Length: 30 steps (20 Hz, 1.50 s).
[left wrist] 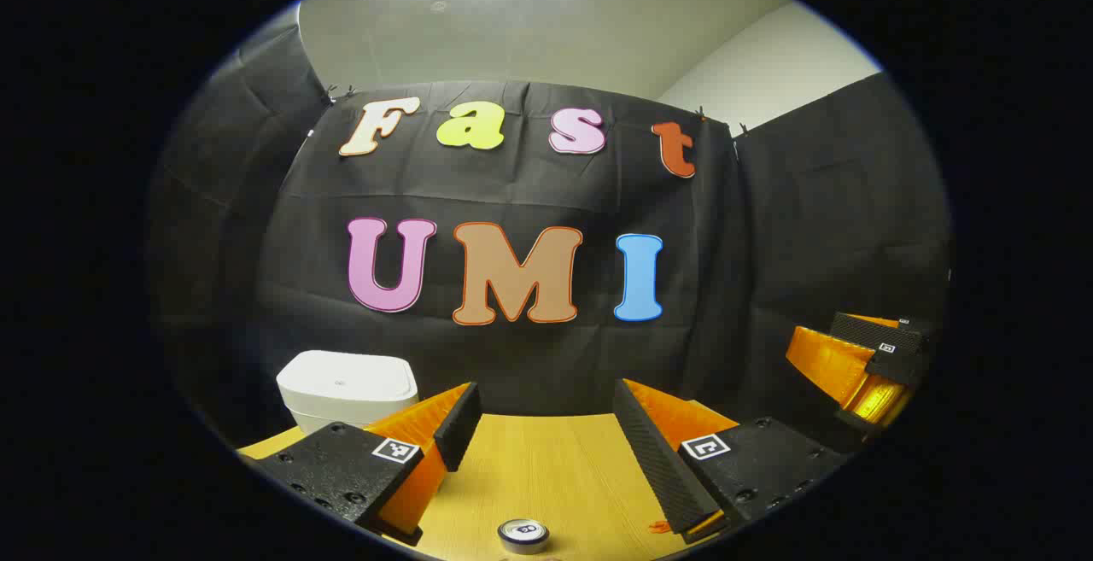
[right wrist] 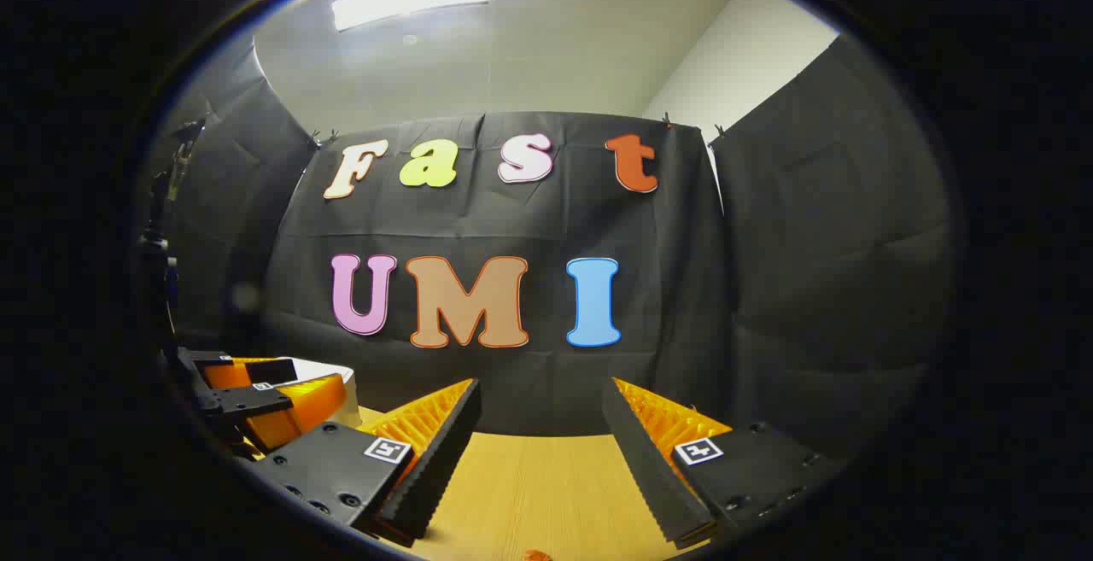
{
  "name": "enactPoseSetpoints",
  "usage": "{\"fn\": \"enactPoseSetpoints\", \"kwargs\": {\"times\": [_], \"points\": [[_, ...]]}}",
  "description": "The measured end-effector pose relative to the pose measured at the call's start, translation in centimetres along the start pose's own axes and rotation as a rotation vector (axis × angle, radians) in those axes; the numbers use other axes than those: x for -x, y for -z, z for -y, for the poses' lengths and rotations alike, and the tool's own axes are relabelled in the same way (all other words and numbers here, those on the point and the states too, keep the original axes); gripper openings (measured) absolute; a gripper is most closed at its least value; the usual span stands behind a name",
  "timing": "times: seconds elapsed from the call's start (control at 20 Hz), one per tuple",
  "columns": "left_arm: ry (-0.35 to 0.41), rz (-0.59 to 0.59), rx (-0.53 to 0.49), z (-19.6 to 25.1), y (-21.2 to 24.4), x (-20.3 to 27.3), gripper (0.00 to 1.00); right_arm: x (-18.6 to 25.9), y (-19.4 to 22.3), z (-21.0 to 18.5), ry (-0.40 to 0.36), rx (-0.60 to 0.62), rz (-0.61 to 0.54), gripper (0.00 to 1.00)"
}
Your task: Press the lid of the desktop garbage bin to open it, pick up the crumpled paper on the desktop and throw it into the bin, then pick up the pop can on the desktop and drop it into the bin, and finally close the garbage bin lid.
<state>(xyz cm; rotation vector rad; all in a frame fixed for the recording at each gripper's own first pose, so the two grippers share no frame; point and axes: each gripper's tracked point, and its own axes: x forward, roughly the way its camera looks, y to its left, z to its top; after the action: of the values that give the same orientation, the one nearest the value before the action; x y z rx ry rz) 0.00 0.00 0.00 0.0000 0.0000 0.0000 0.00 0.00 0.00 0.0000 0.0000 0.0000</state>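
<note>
Gaping, empty left tongs (left wrist: 538,446) and right tongs (right wrist: 534,450) over wooden desktop (left wrist: 546,467), black-draped booth.

The white garbage bin (left wrist: 347,388) stands lid shut, ahead and left of the left gripper (left wrist: 540,450). The pop can (left wrist: 523,534) stands upright just below its spread fingers.

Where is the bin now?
In the left gripper view the bin stands at the lower left on the table, lid shut, behind the gripper's left finger.
</note>
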Motion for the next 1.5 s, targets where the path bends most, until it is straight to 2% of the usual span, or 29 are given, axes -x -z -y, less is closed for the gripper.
{"fn": "enactPoseSetpoints", "kwargs": {"times": [0.15, 0.2, 0.3, 0.35, 0.4, 0.55, 0.6, 0.65, 1.1, 1.5], "points": [[-0.016, -0.002, -0.001, -0.5, 0.0, 0.1, 0.95, -0.3, 0.4, -0.6, -0.018, 0.012, -0.017, 0.96], [-0.019, 0.000, -0.002, -0.6, 0.0, 0.2, 0.99, -0.2, 0.3, -0.9, -0.027, 0.017, -0.019, 0.96], [-0.021, 0.008, -0.006, -0.6, -0.2, 0.2, 0.95, -0.2, 0.2, -1.4, -0.046, 0.020, -0.011, 0.93], [-0.023, 0.008, -0.010, -0.6, -0.3, 0.1, 0.99, -0.3, -0.1, -1.5, -0.050, 0.018, -0.005, 0.96], [-0.022, 0.008, -0.015, -0.5, -0.2, 0.1, 0.95, -0.1, -0.3, -1.5, -0.055, 0.014, -0.002, 0.96], [-0.024, 0.026, -0.021, -0.4, -0.9, 0.3, 0.95, -0.6, -0.6, -1.6, -0.069, -0.011, -0.002, 0.96], [-0.029, 0.028, -0.024, -0.7, -0.9, 0.4, 0.99, -0.6, -0.5, -1.7, -0.074, -0.016, -0.004, 0.96], [-0.037, 0.029, -0.029, -0.9, -1.0, 0.4, 0.95, -0.7, -0.6, -1.6, -0.075, -0.020, -0.003, 0.96], [-0.075, 0.065, -0.040, -1.8, -2.0, 1.4, 0.95, -0.5, -0.2, -2.3, -0.105, -0.029, -0.008, 0.96], [-0.108, 0.049, -0.039, -2.9, -1.6, 1.4, 0.95, -0.7, 0.2, -2.7, -0.124, -0.013, -0.016, 0.96]]}}
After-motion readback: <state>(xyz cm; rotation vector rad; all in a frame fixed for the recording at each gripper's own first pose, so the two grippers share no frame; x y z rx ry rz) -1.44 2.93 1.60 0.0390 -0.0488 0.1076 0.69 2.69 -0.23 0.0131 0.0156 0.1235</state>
